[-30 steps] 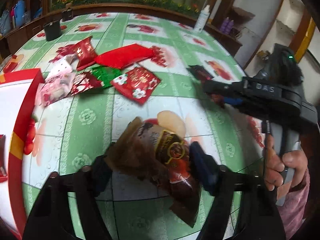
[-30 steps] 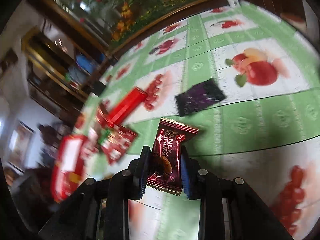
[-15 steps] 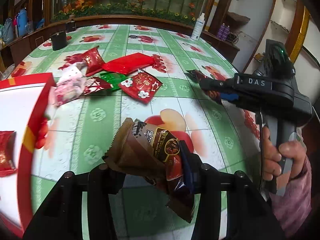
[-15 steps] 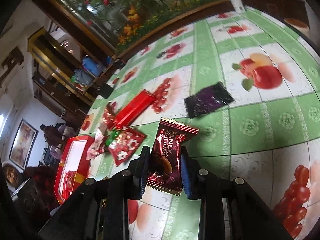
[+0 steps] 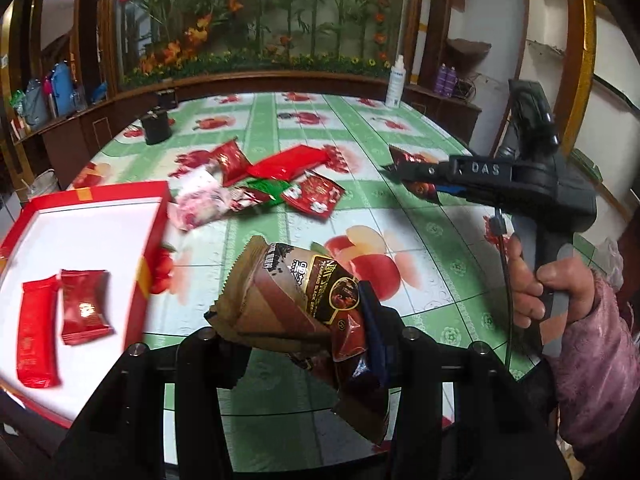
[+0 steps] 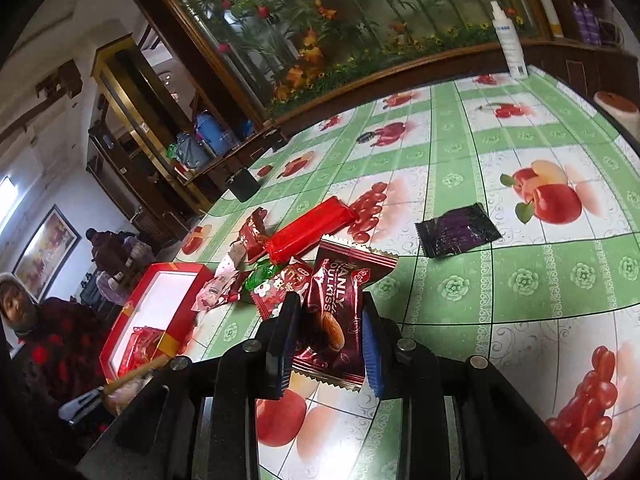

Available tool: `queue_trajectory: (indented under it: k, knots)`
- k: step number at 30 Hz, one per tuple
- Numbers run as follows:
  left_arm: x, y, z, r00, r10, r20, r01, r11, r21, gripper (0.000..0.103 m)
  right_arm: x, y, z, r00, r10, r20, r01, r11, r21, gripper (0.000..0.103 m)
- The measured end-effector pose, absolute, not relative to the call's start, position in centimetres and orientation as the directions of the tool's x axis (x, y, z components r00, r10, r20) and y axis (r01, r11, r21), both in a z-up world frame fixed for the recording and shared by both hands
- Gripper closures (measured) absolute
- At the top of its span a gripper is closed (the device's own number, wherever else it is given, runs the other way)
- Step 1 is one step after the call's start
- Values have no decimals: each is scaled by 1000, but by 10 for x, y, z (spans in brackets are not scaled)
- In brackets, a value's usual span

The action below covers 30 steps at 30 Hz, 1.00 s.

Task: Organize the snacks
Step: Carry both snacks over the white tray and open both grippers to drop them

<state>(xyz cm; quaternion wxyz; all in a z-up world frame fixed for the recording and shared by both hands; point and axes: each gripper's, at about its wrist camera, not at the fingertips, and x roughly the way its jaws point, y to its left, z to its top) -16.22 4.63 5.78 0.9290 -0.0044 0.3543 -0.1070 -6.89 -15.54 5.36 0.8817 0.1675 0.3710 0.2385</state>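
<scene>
Green-and-white fruit-print tablecloth [image 6: 452, 288] across centre. White spray bottle [image 6: 509, 42] at 1 o'clock on far table edge; black box [image 6: 245, 185] at 10 o'clock. Planter of artificial flowers [image 5: 256, 20] at 12 o'clock. Framed picture [image 6: 44, 250] at 9 o'clock.

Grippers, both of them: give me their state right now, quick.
Left gripper: closed on a brown snack packet, held above the table.
Right gripper: closed on a maroon almond chocolate packet, fingers pressing both sides.
</scene>
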Motion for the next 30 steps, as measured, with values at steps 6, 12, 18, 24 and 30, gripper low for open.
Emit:
queue_trajectory:
  k: [6,12,18,24,30]
  knots:
    - [-170,69,60,742,-181,-645,153,983,-99,57,-74,-138,52,600,557,-574,-327,826,459,73]
    - [-171,73,47,716,-197,-669,163,980,-114,57,-77,-108,54,579,589,-564,-364,806,467,74]
    - [-175,95,65,779,-103,-619,111,993,-26,57,-84,-63,54,535,631,-562,-431,775,461,74]
    - [-166,146,74,801,72,-594,-25,996,87,57,-84,-14,53,478,687,-547,-485,726,487,74]
    - [-156,193,66,763,231,-604,-163,972,167,57,-86,55,53,410,732,-545,-562,673,481,73]
